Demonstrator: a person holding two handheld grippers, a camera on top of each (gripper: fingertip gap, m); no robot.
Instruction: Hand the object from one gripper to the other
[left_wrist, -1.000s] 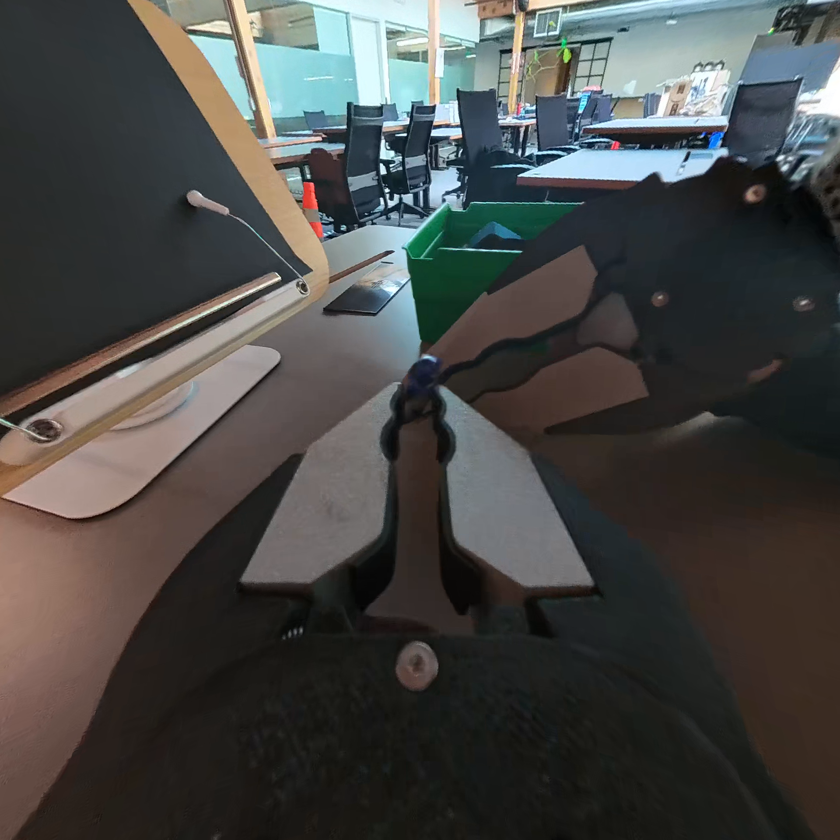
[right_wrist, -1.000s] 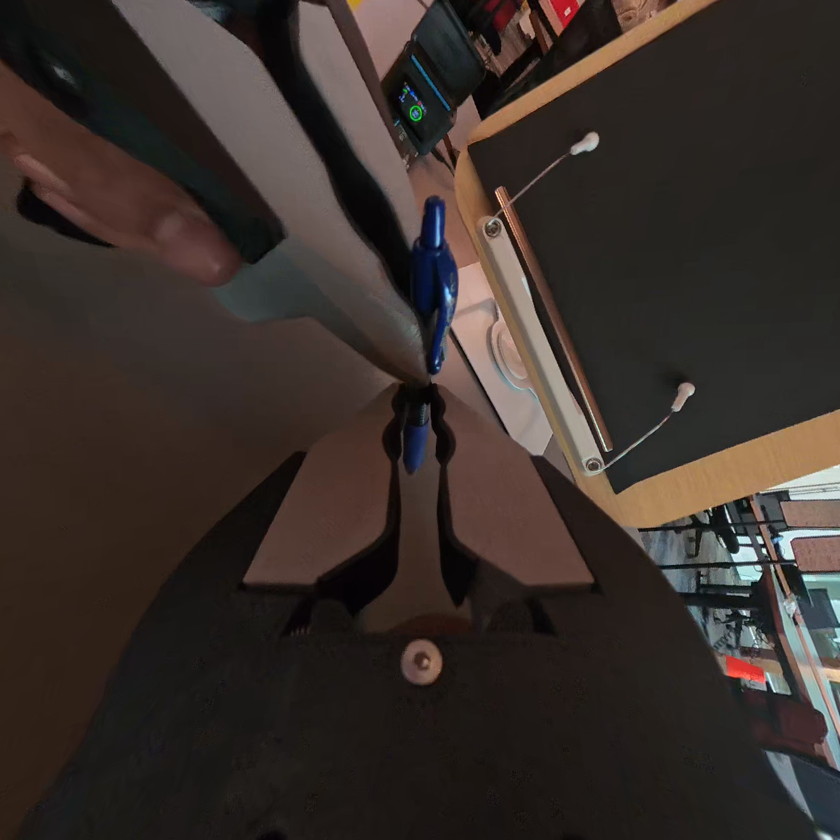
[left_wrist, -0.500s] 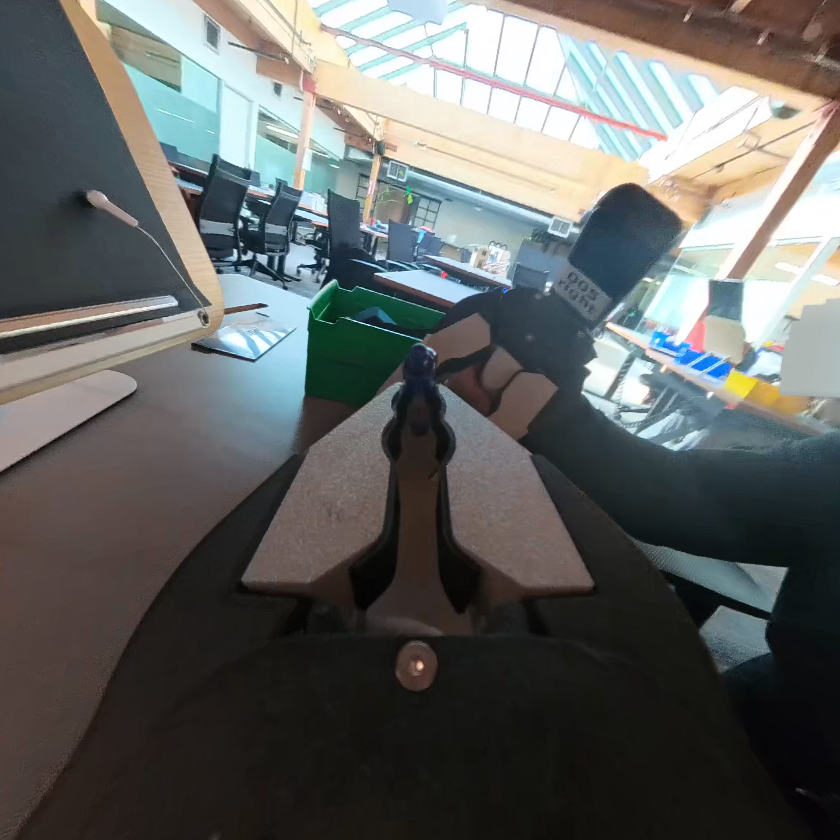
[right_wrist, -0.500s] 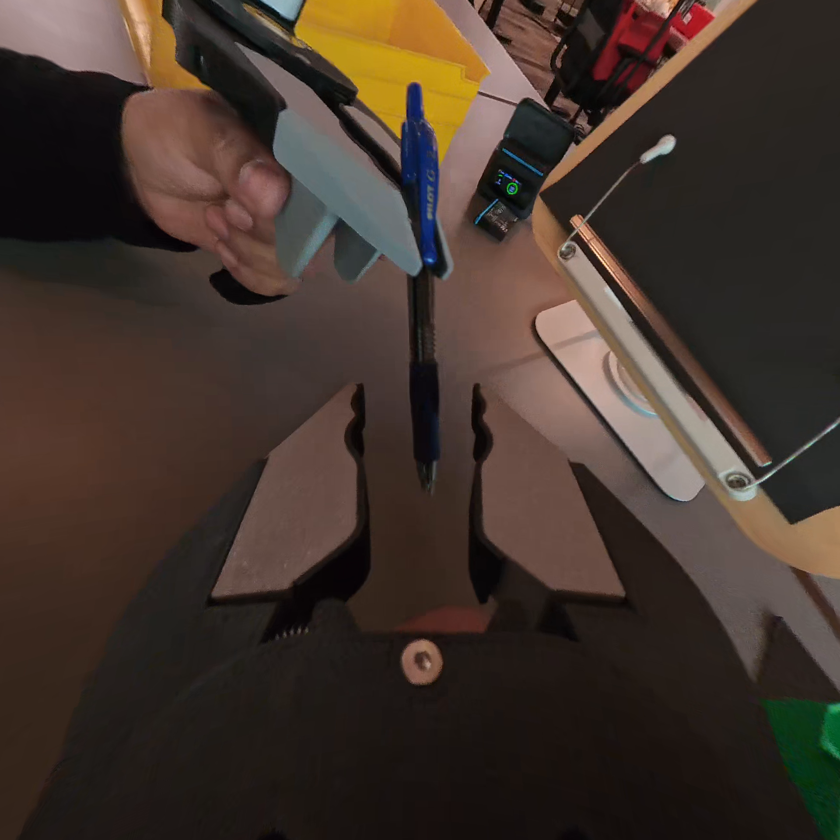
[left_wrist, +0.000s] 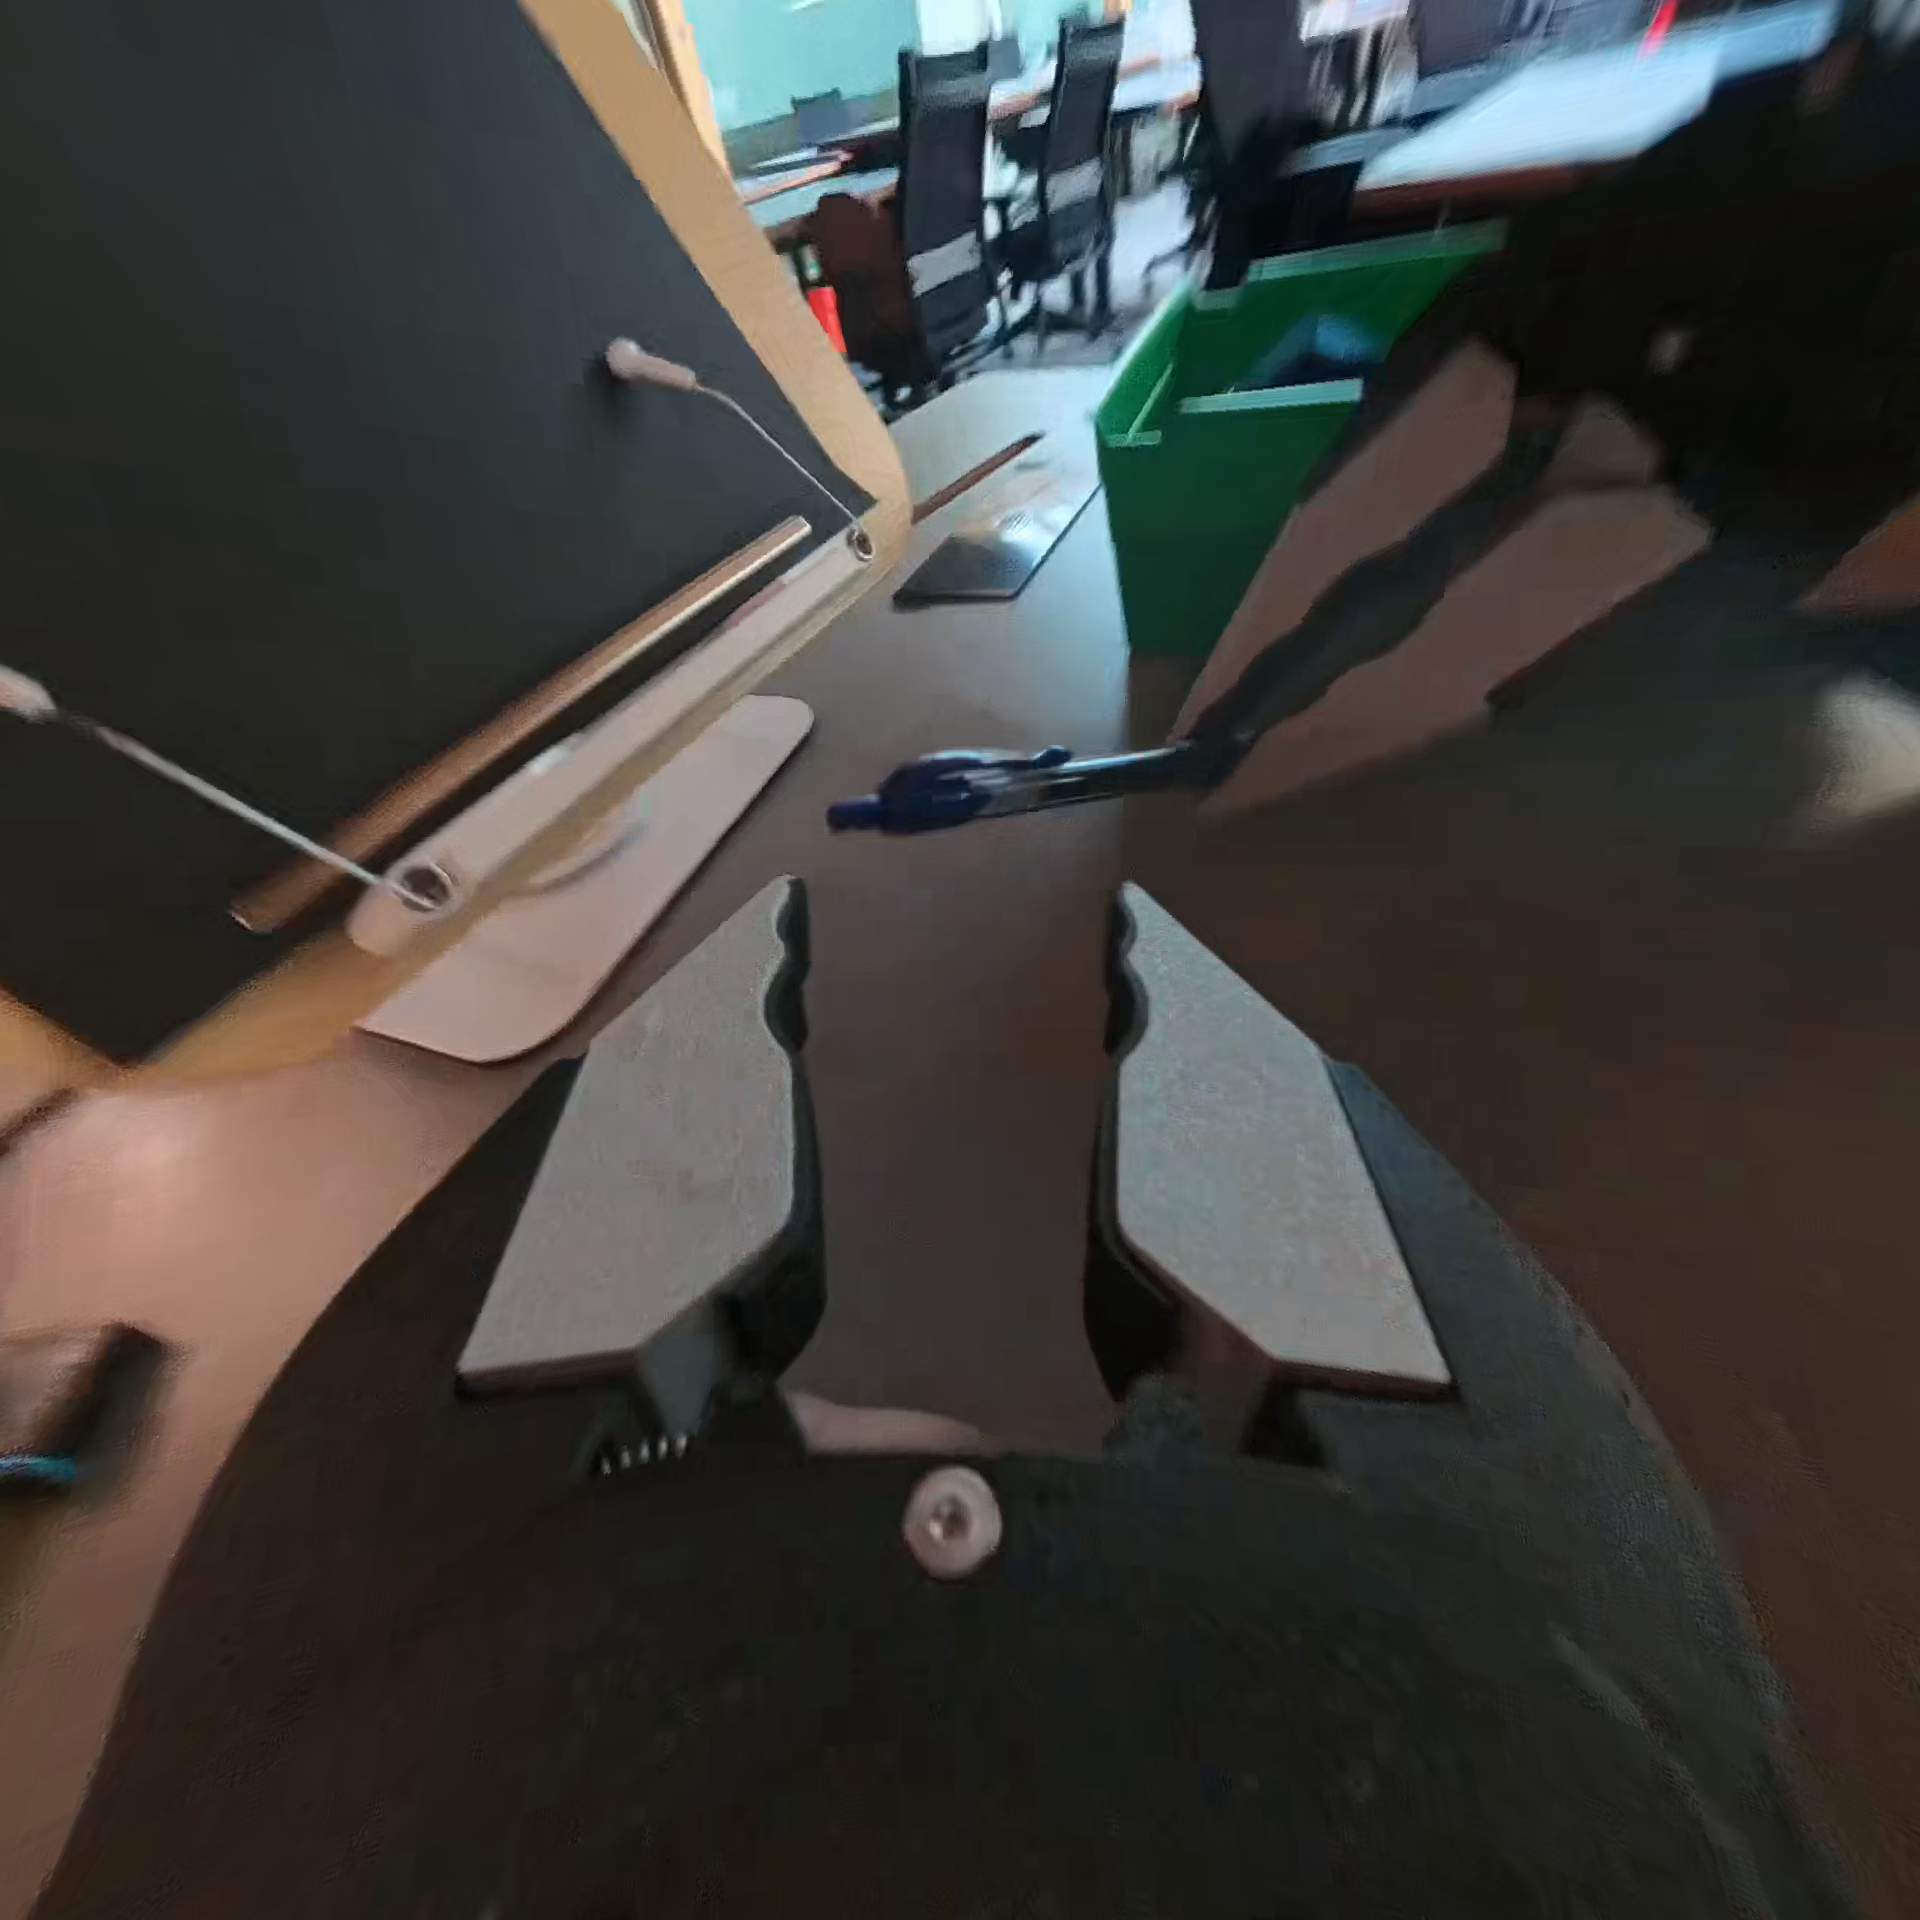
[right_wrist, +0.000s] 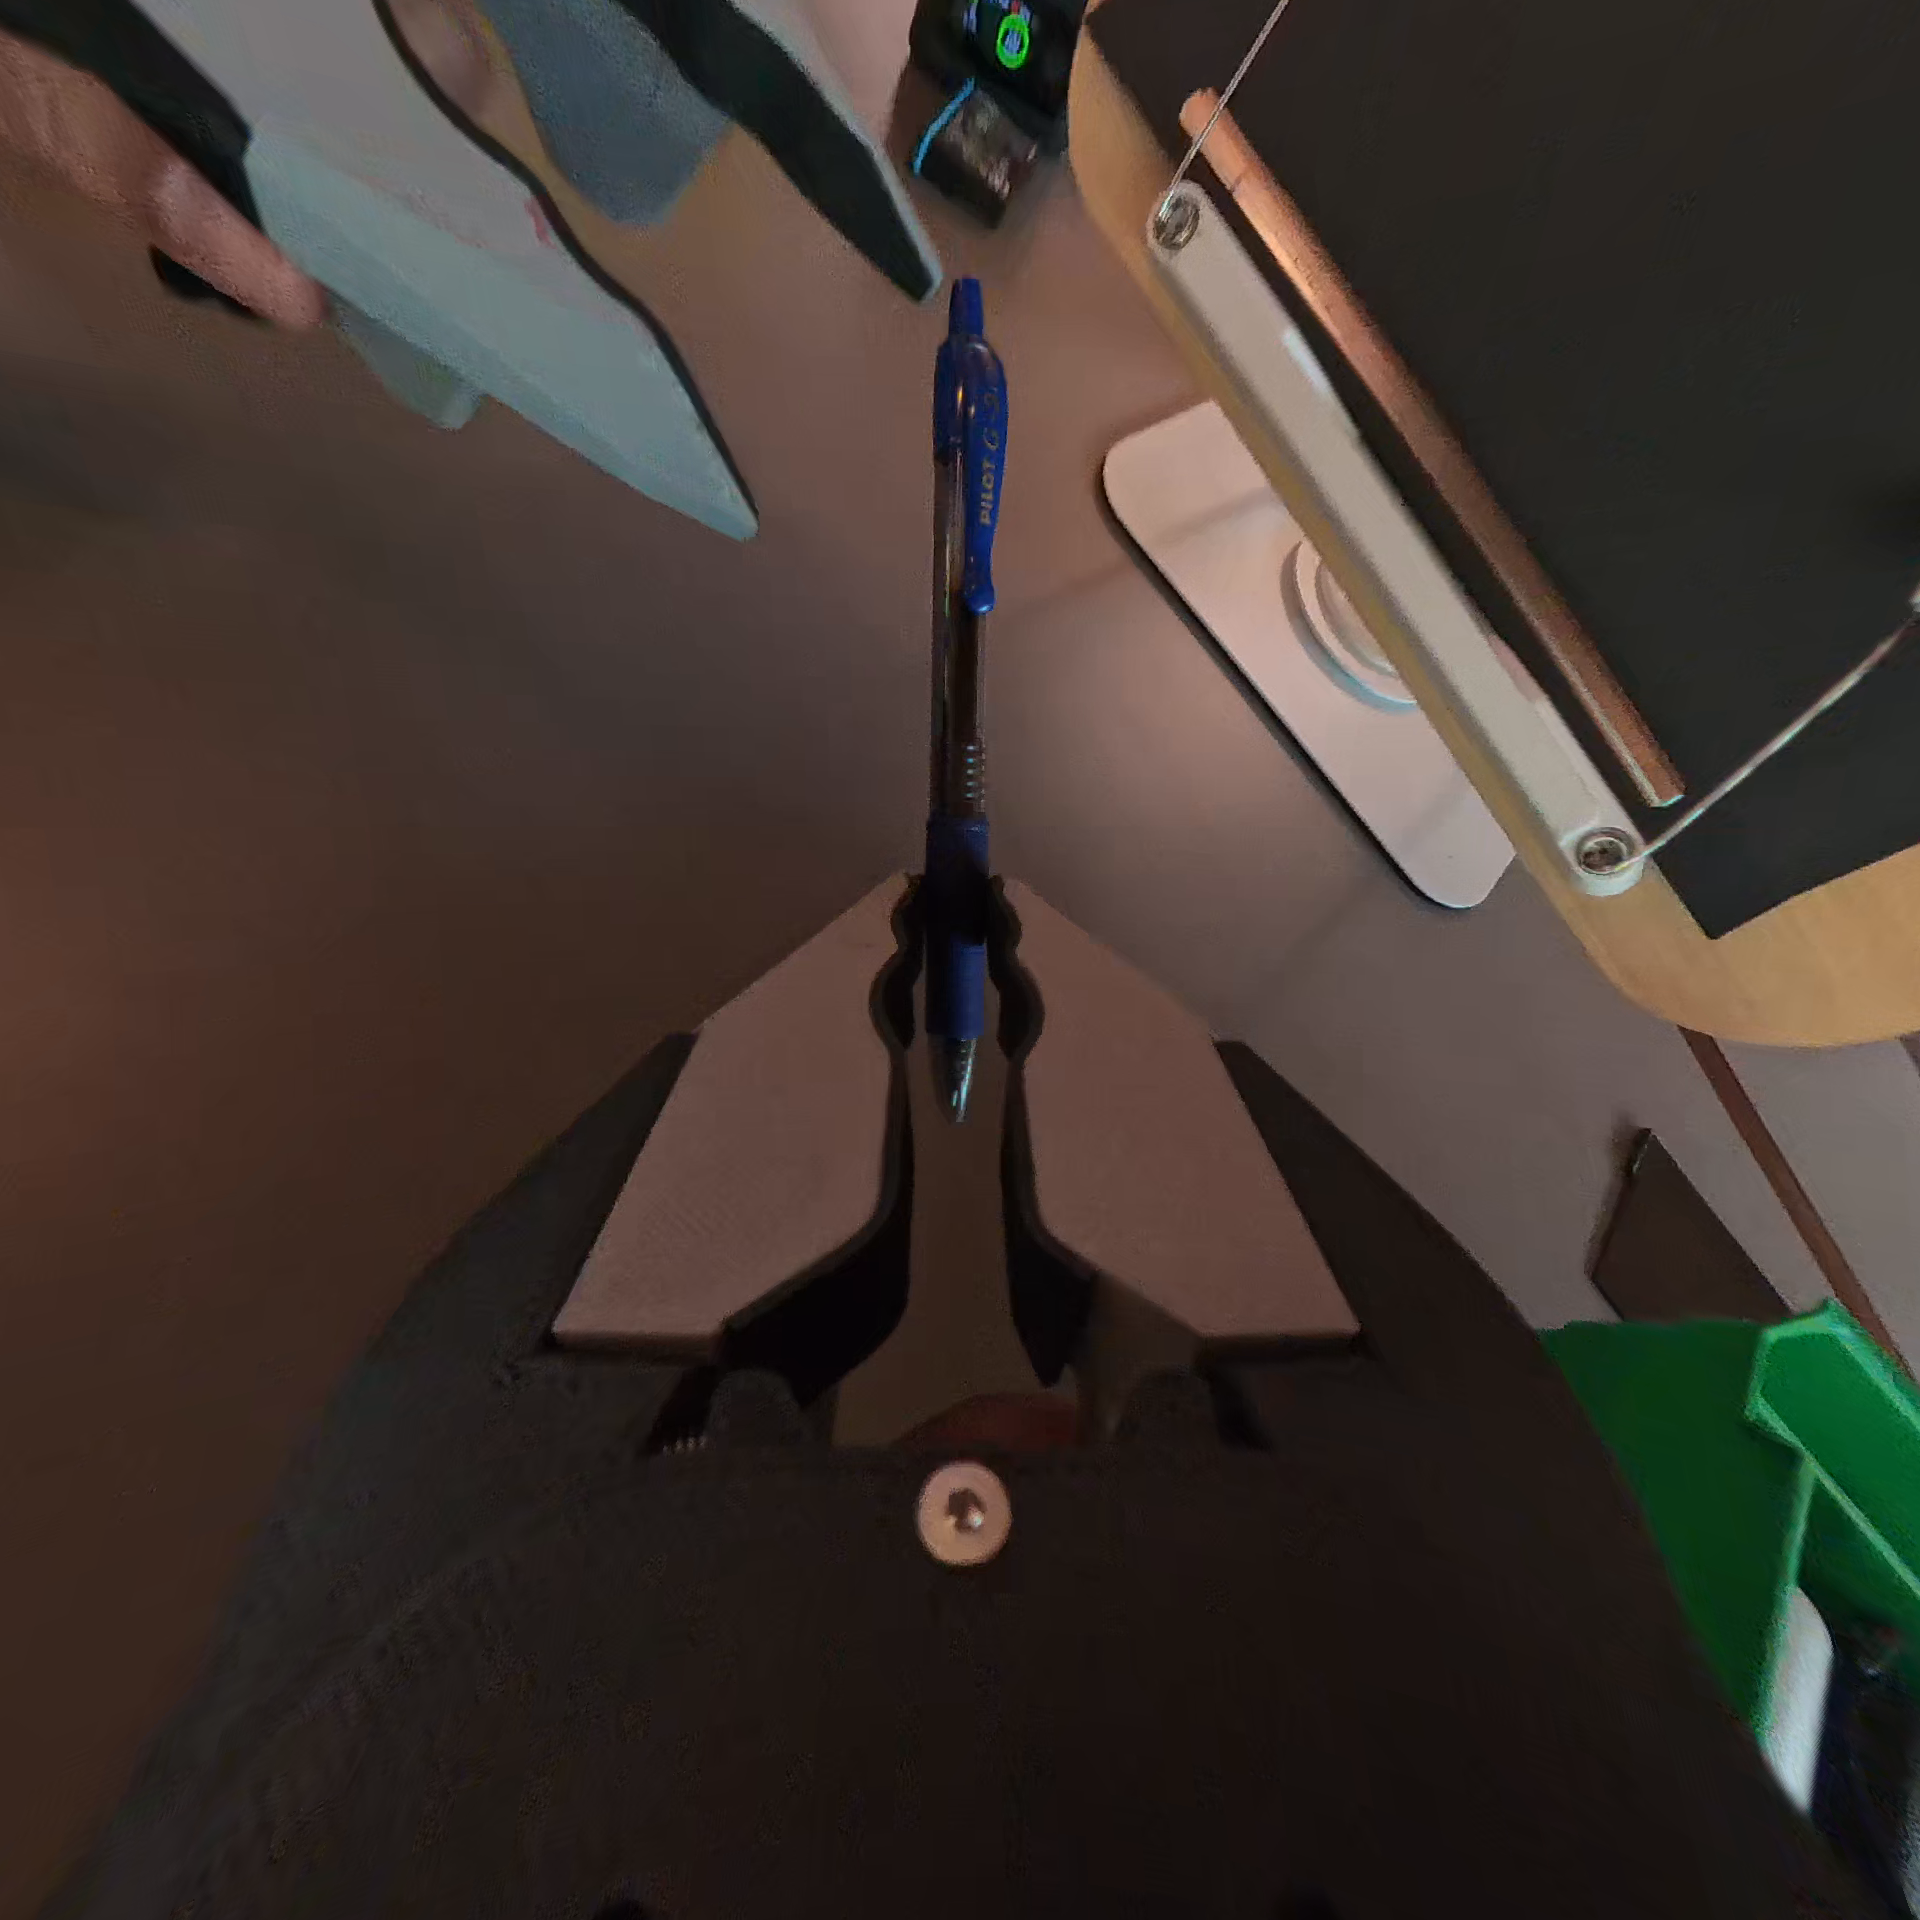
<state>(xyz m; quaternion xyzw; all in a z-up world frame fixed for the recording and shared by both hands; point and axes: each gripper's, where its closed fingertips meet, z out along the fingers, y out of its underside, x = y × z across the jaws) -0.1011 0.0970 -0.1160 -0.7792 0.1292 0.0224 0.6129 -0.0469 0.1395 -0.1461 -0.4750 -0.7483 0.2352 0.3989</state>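
Half a second ago your left gripper (left_wrist: 954, 966) pinched the pen's (right_wrist: 961, 644) clip end while the right one stood spread; now that is reversed. Your right gripper (right_wrist: 958, 940) is pressed together on the pen's rubber grip, the writing tip pointing back toward its camera, the clip end reaching out to 12 o'clock over the brown desk (right_wrist: 312, 831). Your left gripper stands spread and empty; in the right wrist view it sits at 11 o'clock, apart from the pen. In the left wrist view the pen floats at 12 o'clock, the green bin (left_wrist: 1226, 499) at 1 o'clock, the tilted board stand (left_wrist: 364, 364) at 10 o'clock. Judging by this, the handover is nearly done. Draw your left gripper straight back, jaws wide, so nothing brushes the clip end. Keep your right squeeze steady; the hold sits near one end, so the pen could pivot.
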